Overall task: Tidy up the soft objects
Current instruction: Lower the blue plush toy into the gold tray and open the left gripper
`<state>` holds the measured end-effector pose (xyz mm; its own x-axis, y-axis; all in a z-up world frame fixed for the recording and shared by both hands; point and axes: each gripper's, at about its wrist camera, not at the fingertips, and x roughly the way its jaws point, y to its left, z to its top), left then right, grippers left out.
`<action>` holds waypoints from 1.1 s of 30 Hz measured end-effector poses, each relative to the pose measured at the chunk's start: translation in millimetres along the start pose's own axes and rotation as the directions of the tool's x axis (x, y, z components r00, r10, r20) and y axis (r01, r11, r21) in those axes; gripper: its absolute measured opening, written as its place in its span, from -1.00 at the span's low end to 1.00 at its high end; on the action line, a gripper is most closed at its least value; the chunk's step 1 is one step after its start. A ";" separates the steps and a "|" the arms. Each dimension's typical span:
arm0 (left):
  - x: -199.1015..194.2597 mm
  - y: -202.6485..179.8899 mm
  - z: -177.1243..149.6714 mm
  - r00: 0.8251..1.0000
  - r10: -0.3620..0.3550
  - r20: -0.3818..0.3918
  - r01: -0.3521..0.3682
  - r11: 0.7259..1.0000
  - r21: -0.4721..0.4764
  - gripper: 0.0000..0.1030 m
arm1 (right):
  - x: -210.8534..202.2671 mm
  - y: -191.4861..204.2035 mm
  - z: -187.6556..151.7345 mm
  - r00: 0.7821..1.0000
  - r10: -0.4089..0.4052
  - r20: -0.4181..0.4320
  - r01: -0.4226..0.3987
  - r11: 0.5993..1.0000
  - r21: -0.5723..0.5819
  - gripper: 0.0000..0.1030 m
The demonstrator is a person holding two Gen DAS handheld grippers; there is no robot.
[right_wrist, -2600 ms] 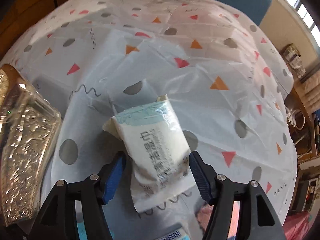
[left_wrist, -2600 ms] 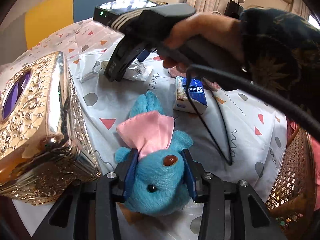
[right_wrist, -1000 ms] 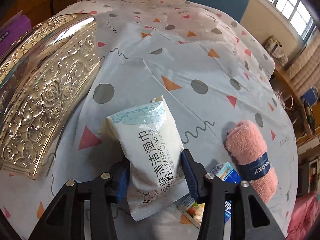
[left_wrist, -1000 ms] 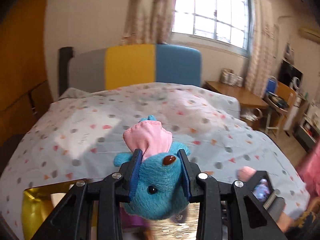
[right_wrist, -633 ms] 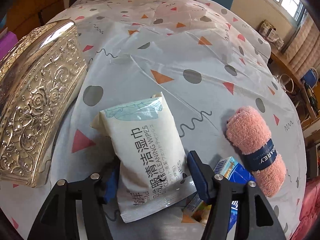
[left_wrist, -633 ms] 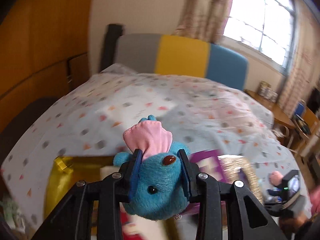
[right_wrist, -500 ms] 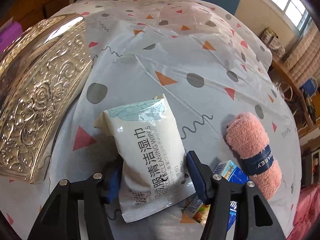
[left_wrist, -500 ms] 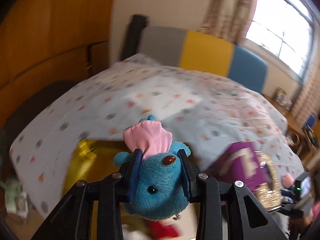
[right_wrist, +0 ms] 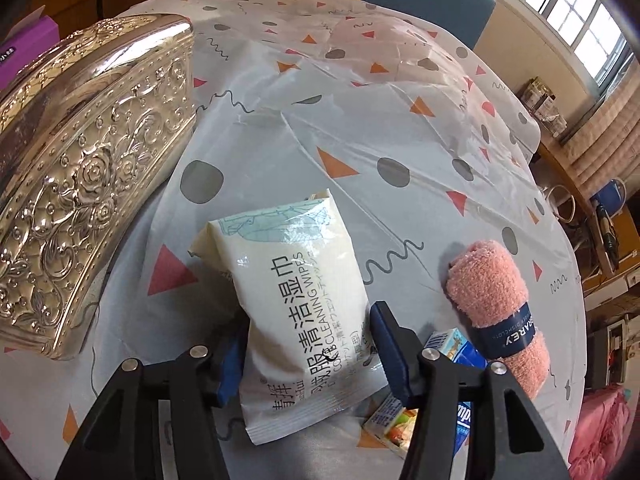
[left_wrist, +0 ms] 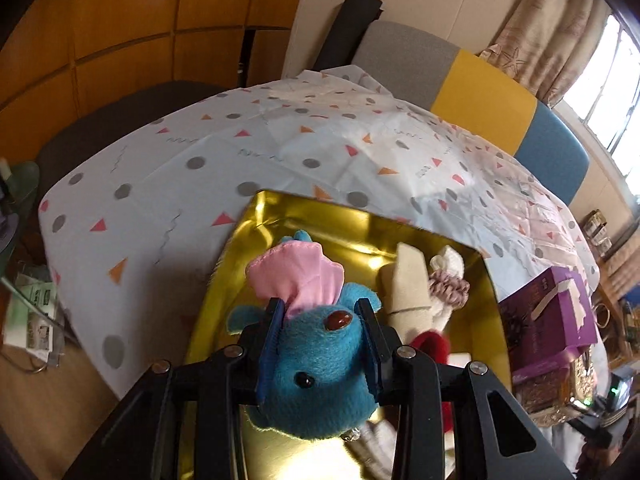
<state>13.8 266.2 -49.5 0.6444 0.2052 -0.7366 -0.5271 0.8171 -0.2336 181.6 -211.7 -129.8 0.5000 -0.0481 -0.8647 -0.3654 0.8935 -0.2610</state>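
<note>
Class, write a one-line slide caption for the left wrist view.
Left gripper clamps a blue plush toy above a gold tray holding other soft items.

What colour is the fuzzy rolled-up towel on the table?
The rolled towel is salmon pink, with a dark navy band around it. The right wrist view shows it best.

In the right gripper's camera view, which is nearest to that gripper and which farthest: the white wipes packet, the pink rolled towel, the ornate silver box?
1. White wipes packet, between the right gripper's fingers.
2. Pink rolled towel, to the right.
3. Ornate silver box, far left.
</note>
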 end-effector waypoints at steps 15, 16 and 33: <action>60.0 -37.1 17.2 0.997 0.068 -0.042 -0.064 0.993 0.095 0.27 | -0.9 0.6 -0.4 1.000 -0.005 0.002 0.005 1.000 -0.004 0.11; 54.9 -38.5 13.4 0.996 0.083 -0.026 -0.080 0.990 0.115 0.27 | -0.5 0.6 -0.1 1.000 -0.006 0.002 0.006 1.000 -0.006 0.11; -46.4 -55.4 -32.8 0.992 -0.008 0.125 -0.020 0.975 0.222 0.40 | -0.7 0.4 0.0 1.000 -0.006 0.007 0.006 1.000 -0.016 0.08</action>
<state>-5.0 193.7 -23.2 0.7128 0.2642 -0.6497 -0.4040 0.9119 -0.0723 181.1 -211.3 -129.3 0.5079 -0.0501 -0.8600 -0.3747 0.8861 -0.2729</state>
